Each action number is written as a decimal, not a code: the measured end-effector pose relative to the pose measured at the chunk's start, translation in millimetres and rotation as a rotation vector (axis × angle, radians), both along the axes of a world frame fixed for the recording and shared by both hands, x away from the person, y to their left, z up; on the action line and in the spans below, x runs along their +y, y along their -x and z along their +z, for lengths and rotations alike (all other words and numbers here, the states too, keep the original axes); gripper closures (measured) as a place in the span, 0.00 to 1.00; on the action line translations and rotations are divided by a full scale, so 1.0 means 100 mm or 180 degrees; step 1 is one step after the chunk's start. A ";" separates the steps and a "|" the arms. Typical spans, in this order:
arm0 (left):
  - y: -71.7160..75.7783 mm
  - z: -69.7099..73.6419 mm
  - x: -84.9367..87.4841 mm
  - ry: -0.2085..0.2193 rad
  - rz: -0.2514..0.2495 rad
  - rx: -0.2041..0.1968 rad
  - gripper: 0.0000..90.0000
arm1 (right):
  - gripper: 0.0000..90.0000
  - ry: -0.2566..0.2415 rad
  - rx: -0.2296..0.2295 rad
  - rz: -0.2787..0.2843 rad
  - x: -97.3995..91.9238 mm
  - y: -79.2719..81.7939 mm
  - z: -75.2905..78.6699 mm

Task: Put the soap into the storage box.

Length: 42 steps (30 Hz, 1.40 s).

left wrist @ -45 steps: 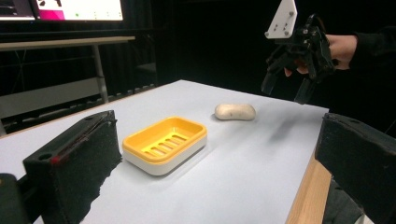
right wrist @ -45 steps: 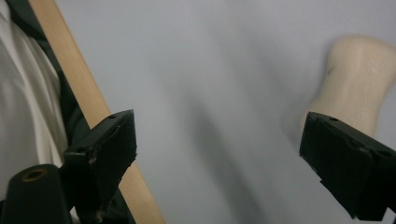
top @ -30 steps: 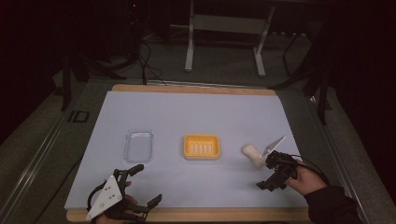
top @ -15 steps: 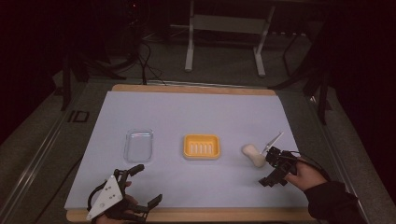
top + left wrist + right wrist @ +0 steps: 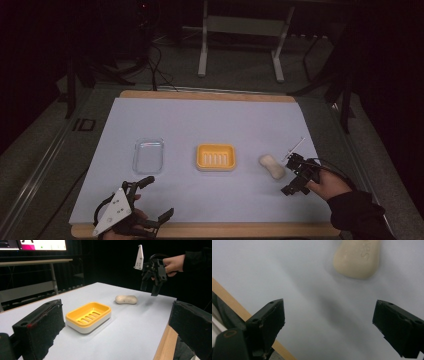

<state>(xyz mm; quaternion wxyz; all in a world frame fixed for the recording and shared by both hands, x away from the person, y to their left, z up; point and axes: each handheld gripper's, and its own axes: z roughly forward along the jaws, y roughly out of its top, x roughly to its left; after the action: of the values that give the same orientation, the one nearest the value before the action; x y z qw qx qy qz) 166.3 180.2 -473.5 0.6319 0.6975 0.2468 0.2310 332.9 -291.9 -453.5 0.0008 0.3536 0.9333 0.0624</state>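
A cream bar of soap [image 5: 271,166] lies on the white table sheet, right of a yellow soap dish [image 5: 216,157]. My right gripper [image 5: 288,176] hovers just right of the soap, open and empty. In the right gripper view the soap [image 5: 358,258] lies ahead of the spread jaws of the right gripper [image 5: 329,322], not between them. My left gripper [image 5: 159,197] rests open near the front edge. In the left gripper view its wide-open jaws frame the dish [image 5: 88,316], with the soap [image 5: 126,299] and the raised right gripper [image 5: 149,290] beyond.
A clear plastic tray [image 5: 148,155] sits left of the dish. The sheet ends at a wooden table edge [image 5: 210,231] along the front. Beyond the table's far side stand metal frame legs [image 5: 202,45] and cables on a dark floor.
The right gripper has shifted slightly up the table and to the right beside the soap, still open. The left gripper and the objects have not moved.
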 end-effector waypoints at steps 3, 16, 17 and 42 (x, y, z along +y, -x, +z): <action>0.00 0.00 0.00 -0.0007 0.0003 0.0001 0.00 | 0.12 -0.0009 0.0024 -0.0026 0.00 -0.03 -0.01; 0.00 0.00 0.00 0.0000 -0.0001 0.0000 0.00 | 0.12 -0.0024 -0.0010 -0.0136 0.03 -0.19 -0.04; 0.00 0.00 0.00 -0.0003 -0.0001 -0.0001 0.00 | 0.12 -0.0027 -0.0030 -0.0138 0.04 -0.22 -0.05; 0.00 0.00 -0.01 0.0002 -0.0026 0.0006 0.00 | 0.14 -0.0503 -0.0386 -0.0253 0.06 -0.52 -0.16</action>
<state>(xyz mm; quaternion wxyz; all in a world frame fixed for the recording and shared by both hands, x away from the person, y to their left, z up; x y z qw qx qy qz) 166.7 179.6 -473.5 0.6328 0.6985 0.2445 0.2277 385.3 -286.2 -469.2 0.0319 0.3849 0.9090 0.1569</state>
